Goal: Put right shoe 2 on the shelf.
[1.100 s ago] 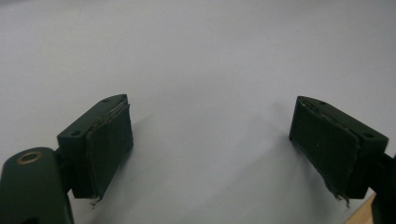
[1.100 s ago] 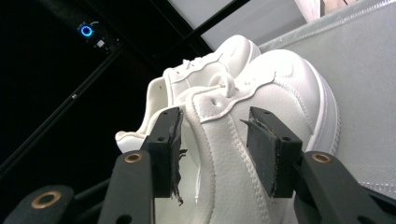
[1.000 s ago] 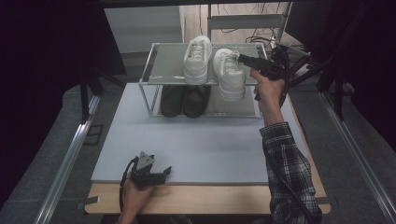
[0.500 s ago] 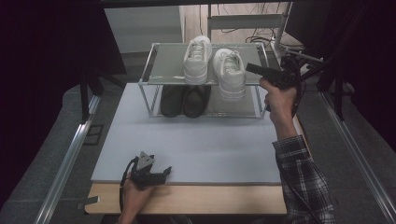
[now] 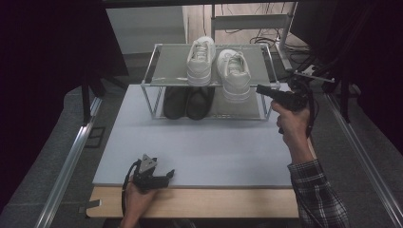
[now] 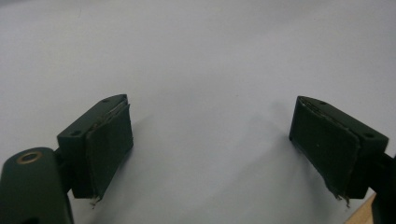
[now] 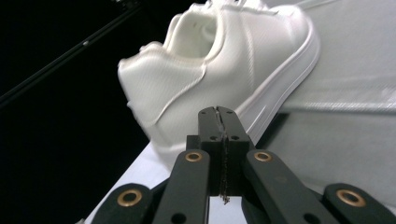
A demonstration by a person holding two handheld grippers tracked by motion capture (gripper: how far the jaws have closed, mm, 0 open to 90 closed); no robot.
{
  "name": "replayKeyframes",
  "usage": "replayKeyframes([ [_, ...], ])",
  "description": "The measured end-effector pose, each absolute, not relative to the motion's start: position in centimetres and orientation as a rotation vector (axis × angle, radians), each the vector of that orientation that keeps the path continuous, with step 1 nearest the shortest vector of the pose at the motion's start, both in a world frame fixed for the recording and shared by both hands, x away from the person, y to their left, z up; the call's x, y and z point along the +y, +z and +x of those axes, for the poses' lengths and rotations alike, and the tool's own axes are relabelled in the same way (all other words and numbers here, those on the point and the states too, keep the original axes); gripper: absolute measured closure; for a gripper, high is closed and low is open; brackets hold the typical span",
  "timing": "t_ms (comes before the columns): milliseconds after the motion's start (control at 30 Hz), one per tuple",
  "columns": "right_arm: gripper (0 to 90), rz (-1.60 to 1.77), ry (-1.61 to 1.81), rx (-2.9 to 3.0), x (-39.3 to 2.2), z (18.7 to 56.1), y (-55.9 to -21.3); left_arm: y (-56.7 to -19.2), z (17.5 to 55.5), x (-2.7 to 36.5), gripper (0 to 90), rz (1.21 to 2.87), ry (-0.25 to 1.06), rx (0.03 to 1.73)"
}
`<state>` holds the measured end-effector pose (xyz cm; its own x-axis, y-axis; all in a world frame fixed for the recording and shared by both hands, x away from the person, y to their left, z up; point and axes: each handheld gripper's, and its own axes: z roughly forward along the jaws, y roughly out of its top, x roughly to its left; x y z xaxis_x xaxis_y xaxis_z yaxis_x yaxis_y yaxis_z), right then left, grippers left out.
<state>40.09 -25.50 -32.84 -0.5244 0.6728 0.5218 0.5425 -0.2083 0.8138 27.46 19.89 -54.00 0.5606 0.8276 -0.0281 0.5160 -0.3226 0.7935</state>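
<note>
Shoes are sitting in pairs on the wire rack, which we are taking as our landmark: two white ones on its top shelf, two dark shoes on the shelf beneath. We are working the right white sneaker; our right claw has just been closing, and compared with a second ago it is sitting farther out from the rack's right front corner, off the shoe; in the right gripper view its jaws are pressed flat together with nothing between them, the sneaker lying just beyond the tips, heel toward us, not touching them as far as we can tell. We are judging from this that the sneaker is set down on the top shelf beside the left white sneaker and that the placing is done, or else a nudge with shut jaws is being prepared; we cannot say which. Our left claw is resting on the table well in front of the rack, jaws spread wide and empty over the bare surface.
</note>
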Motion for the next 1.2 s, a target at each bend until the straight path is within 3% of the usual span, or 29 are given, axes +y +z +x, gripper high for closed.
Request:
replayKeyframes([
  [733, 89.9, 1.468, 1.865, 1.99, -23.1, 40.1, -35.5, -54.0, 27.5, 19.9, 12.9, 1.999, 0.496, 1.079],
  [1200, 90.0, 1.508, 1.863, 1.97, -20.6, 42.6, -36.0, -54.0, 27.5, 19.9, 12.9, 2.002, 0.496, 1.08],
])
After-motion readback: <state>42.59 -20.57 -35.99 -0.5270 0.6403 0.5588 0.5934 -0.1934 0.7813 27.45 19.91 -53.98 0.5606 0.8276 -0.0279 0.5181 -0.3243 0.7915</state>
